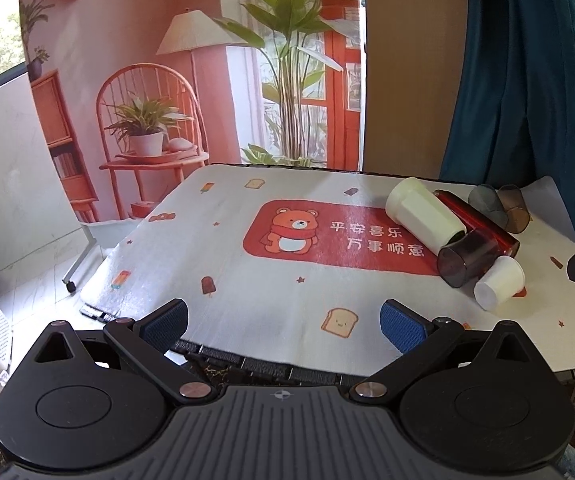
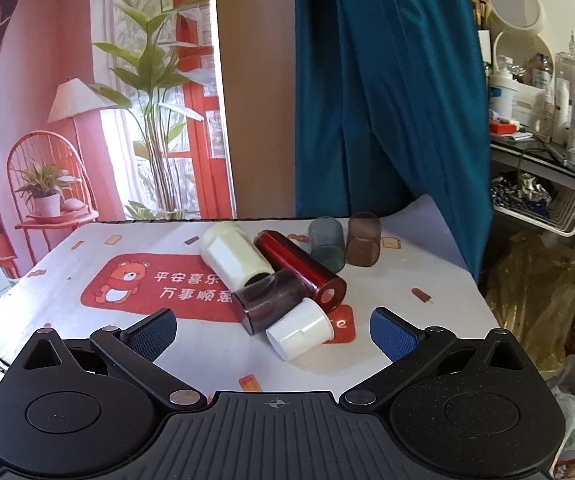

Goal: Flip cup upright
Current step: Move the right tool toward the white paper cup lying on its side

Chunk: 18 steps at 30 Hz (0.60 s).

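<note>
the right tongs [image 2: 273, 330] are spread wide and hold nothing, hanging just short of a small white cup [image 2: 300, 329] that lies on its side between the line of their blue pads [image 2: 393, 334]. touching it lie a dark smoky cup [image 2: 269, 298], a red tumbler [image 2: 301, 270] and a cream cup [image 2: 236, 258], all tipped over on the surface [image 2: 427, 280]. behind them, a grey cup [image 2: 327, 244] and a brown cup [image 2: 363, 242] rest side by side. the left tongs [image 1: 283, 320], likewise spread and bare, hover over the near edge of the bear-print mat [image 1: 287, 236], well apart from the cluster of cups at its right side.
</note>
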Motion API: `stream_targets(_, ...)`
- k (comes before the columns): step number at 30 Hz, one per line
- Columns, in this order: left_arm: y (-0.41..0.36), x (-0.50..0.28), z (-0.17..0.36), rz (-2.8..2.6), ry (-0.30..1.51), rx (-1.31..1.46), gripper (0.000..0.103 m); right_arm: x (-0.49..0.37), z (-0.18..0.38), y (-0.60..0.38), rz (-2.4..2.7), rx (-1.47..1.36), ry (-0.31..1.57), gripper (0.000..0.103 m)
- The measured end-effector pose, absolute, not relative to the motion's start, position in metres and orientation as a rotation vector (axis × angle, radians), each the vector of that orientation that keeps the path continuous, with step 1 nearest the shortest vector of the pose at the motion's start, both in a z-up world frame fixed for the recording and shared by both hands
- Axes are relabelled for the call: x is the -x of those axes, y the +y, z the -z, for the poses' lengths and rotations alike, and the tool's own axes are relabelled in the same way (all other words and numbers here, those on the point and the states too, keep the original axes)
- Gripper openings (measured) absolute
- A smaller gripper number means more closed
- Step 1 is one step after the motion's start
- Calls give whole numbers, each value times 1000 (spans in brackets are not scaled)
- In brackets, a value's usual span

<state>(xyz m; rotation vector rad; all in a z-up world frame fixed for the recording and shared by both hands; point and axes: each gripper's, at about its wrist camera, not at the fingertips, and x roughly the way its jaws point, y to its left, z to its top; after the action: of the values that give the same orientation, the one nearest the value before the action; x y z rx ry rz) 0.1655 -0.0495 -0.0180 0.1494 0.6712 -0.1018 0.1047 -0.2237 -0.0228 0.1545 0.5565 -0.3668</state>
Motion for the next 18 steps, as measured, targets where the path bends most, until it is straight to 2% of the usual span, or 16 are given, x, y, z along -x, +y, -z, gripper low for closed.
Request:
stream_targets(9, -71, -210, 27, 127, 649, -228, 103, -150, 48, -244, 323, -132, 591, 103)
stream_targets(18, -80, -258, 37, 96, 688, -99, 103, -200, 52, -266, 260, -56, 648, 103)
